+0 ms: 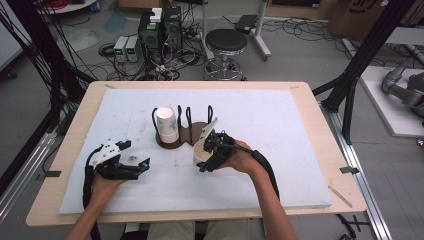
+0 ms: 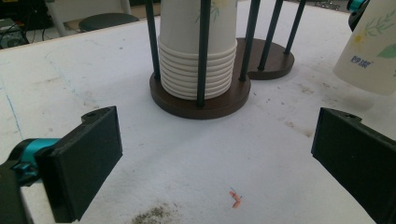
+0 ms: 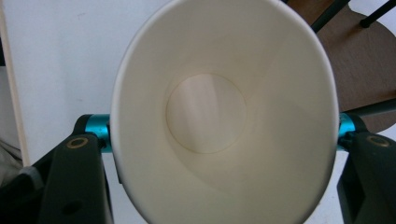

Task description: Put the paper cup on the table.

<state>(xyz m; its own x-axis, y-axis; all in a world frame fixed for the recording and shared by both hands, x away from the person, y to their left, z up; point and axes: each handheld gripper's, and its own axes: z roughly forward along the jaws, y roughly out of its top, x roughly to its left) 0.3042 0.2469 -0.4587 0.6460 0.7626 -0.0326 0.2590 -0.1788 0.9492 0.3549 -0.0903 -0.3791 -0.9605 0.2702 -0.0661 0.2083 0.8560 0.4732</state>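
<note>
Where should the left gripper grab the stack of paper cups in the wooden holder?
Take the top cup's wall on the cup stack from above: black rods fence its sides, and the rims face the base. The left gripper stands open.

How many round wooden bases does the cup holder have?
2: one base carries the stack of paper cups; the other base, joined behind it, has no cups. The right gripper holds a single paper cup.

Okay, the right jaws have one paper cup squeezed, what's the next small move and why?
Probably carry the paper cup clear of the cup rack and set it upright on the white mat. The right gripper holds it tilted beside the rack, squeezed oval, while the left gripper rests open and empty.
</note>
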